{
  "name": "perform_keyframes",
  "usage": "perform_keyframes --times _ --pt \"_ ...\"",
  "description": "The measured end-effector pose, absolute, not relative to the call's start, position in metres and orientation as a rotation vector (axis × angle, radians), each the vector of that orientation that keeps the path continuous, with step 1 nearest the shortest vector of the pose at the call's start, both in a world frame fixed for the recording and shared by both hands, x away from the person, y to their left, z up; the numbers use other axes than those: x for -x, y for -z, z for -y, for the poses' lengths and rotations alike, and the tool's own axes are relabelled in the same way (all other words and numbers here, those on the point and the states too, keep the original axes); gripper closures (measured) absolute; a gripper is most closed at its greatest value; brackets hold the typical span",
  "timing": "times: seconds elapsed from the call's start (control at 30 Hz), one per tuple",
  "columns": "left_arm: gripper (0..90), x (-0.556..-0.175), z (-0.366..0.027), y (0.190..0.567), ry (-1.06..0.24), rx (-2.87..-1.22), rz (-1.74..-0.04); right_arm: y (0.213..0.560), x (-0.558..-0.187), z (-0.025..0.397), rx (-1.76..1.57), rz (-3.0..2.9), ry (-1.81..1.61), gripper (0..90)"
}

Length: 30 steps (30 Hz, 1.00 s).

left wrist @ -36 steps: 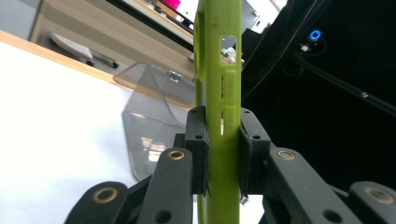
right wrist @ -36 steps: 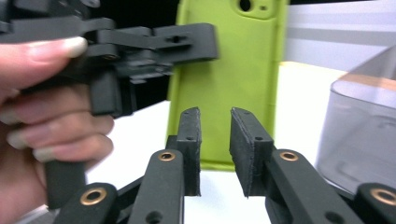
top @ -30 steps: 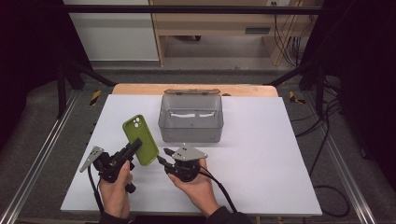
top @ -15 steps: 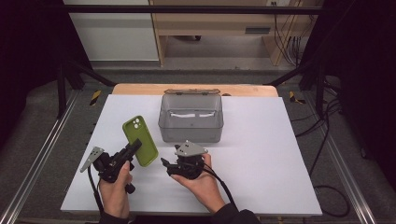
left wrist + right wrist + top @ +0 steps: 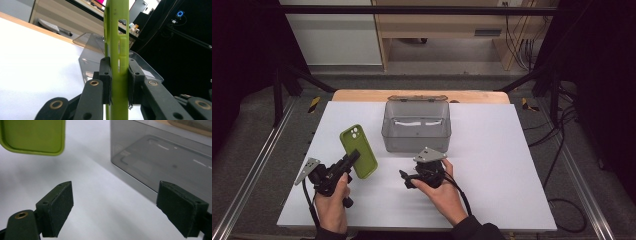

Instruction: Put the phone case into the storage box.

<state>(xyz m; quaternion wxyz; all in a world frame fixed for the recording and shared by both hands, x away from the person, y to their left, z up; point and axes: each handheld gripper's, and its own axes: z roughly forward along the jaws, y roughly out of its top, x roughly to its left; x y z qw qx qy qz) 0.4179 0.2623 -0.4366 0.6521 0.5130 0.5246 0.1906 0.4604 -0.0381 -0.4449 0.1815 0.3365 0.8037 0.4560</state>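
The left gripper (image 5: 343, 167) has its jaws clenched on the near end of a green phone case (image 5: 358, 151), pinching it across its thin edge; in the left gripper view the green phone case (image 5: 117, 50) stands up straight between the two black pads, its side cut-outs facing the camera. From the high view the case is lifted off the white tabletop (image 5: 492, 165), its long axis running from the jaws up and away toward the far left, camera cut-out at the far end.

The right gripper (image 5: 408, 179) sits just right of it, near the front of the tabletop, with its jaws spread wide and gripping nothing. In the right gripper view the right gripper (image 5: 125, 210) looks over bare tabletop, with a rounded corner of the case (image 5: 32, 136) hanging at upper left and the smoky grey plastic box (image 5: 165, 162) at right.

That box (image 5: 416, 131), open at the top with its lid tipped back, stands just beyond both hands, to the far right of the case. I'd judge the case is bound for it: the left hand, already holding it, would swing right and away. The free end lies left and ahead of the open right jaws, near enough to steady it.
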Motion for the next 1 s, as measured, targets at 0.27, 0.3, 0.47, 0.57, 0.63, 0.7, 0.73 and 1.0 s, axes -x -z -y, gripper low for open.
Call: perform_keyframes --times 0.27,0.3,0.47,0.57,0.63,0.7,0.73,1.0 --pt "77.2 -0.417 -0.266 0.436 -0.456 -1.174 -1.198 0.445 -0.45 0.094 -1.018 -2.196 -1.322 13.1" --pt "77.2 -0.417 -0.266 0.436 -0.455 -1.175 -1.199 0.444 -0.45 0.101 -1.031 -2.18 -1.327 13.4" --pt "77.2 -0.415 -0.262 0.437 -0.458 -1.186 -1.198 0.444 -0.444 0.136 -1.048 -2.132 -1.306 17.0" --pt "77.2 -0.415 -0.261 0.436 -0.457 -1.186 -1.196 0.447 -0.439 0.156 -1.05 -2.092 -1.31 16.9" --pt "77.3 -0.416 -0.261 0.435 -0.456 -1.188 -1.195 0.45 -0.435 0.171 -1.052 -2.037 -1.305 17.5" --pt "77.2 -0.415 -0.261 0.434 -0.454 -1.195 -1.196 0.451 -0.431 0.183 -1.075 -1.999 -1.317 16.7" --pt "77.2 -0.415 -0.261 0.434 -0.449 -1.199 -1.197 0.452 -0.43 0.186 -1.08 -1.99 -1.32 16.7" --pt "77.2 -0.418 -0.265 0.421 -0.469 -1.232 -1.183 0.457 -0.415 0.224 -1.049 -1.911 -1.318 14.2"
